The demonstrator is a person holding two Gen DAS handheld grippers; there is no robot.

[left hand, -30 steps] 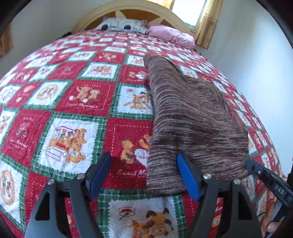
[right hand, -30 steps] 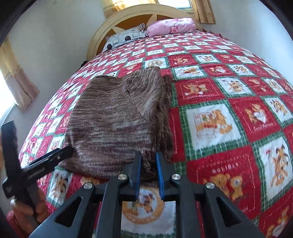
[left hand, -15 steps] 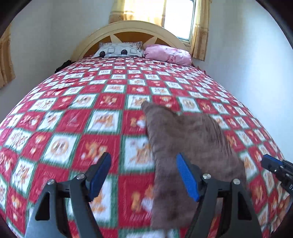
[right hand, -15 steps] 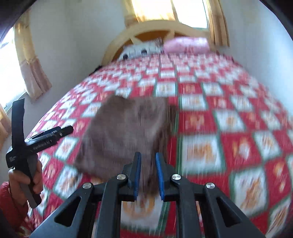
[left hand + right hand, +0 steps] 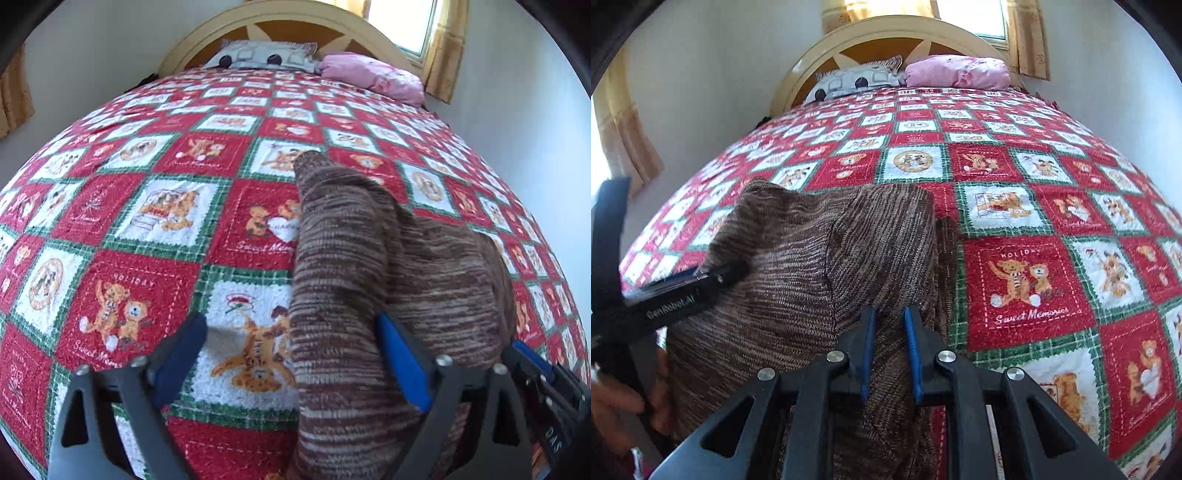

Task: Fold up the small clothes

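A brown striped knit garment lies on the red, white and green teddy-bear quilt, its near end running down between my grippers. My left gripper has its jaws opening wide. The garment's left edge lies between them, and the blue pads hover over the knit without pressing it. My right gripper is shut on a bunched fold of the garment at its near right edge. The left gripper also shows at the left of the right wrist view, over the cloth.
A patterned grey pillow and a pink pillow lie by the wooden headboard. Walls close in on both sides, with curtained windows. A hand grips the left tool's handle. Bare quilt stretches left and right of the garment.
The garment has been dragged toward the near end of the bed, with the right gripper still clamped on it. The left jaws have spread wider. Both hands moved and the views shifted.
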